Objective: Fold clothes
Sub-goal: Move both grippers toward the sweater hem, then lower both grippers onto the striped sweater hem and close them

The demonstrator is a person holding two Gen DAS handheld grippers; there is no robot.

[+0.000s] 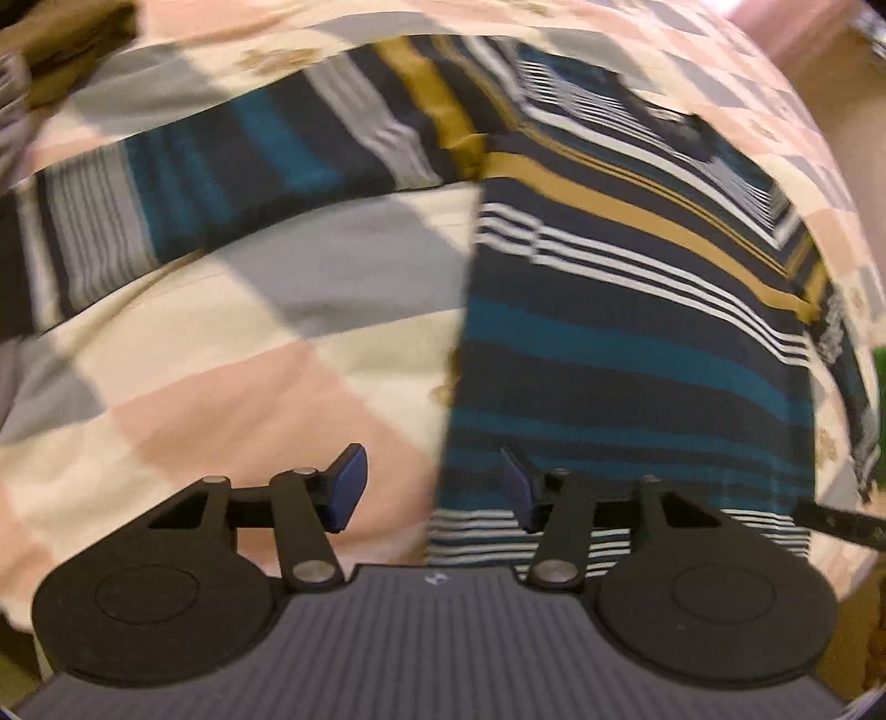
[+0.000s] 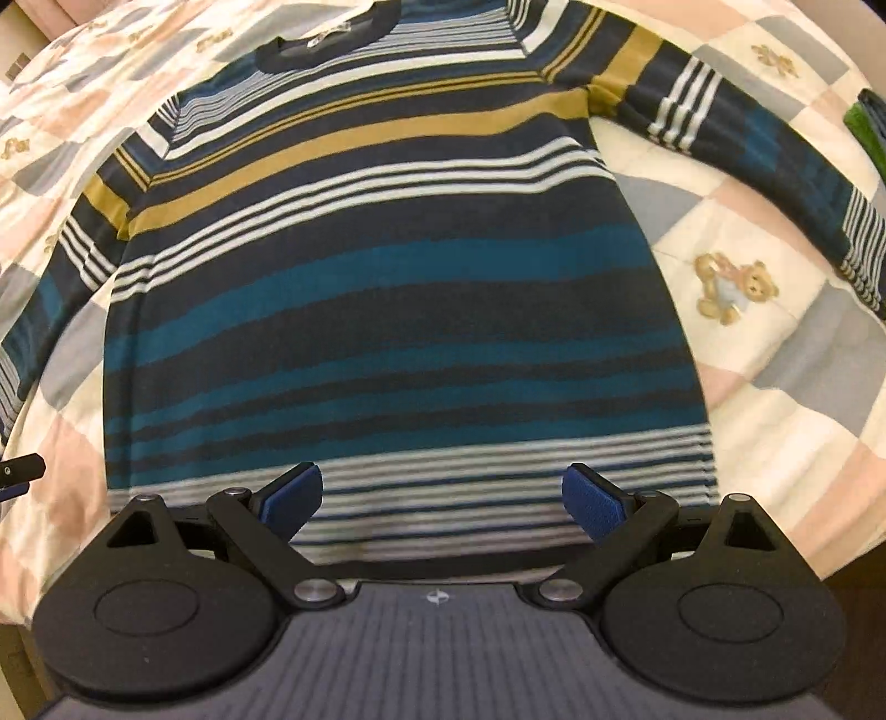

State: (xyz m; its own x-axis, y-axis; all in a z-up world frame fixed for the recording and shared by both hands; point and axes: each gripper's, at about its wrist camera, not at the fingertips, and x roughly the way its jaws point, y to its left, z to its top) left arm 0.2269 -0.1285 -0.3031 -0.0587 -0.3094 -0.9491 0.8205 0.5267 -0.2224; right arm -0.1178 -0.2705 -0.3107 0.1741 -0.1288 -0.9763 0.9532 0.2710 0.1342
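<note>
A long-sleeved sweater [image 2: 387, 310] with navy, teal, white and mustard stripes lies flat, sleeves spread, on a pastel checked quilt [image 2: 775, 399]. In the right wrist view my right gripper [image 2: 443, 501] hangs open just above the middle of the white-striped hem, nothing between its blue pads. In the left wrist view my left gripper [image 1: 434, 490] is open over the sweater [image 1: 637, 343] at its lower left corner. The sweater's side edge runs between the fingers, and neither pad presses on the cloth. One sleeve [image 1: 221, 166] stretches off to the left.
The quilt [image 1: 249, 360] covers the whole surface and carries a teddy bear print [image 2: 731, 288]. A folded green and dark item [image 2: 866, 127] lies at the far right. A brown cloth [image 1: 72, 50] sits at the upper left. Dark floor shows below the quilt's near edge.
</note>
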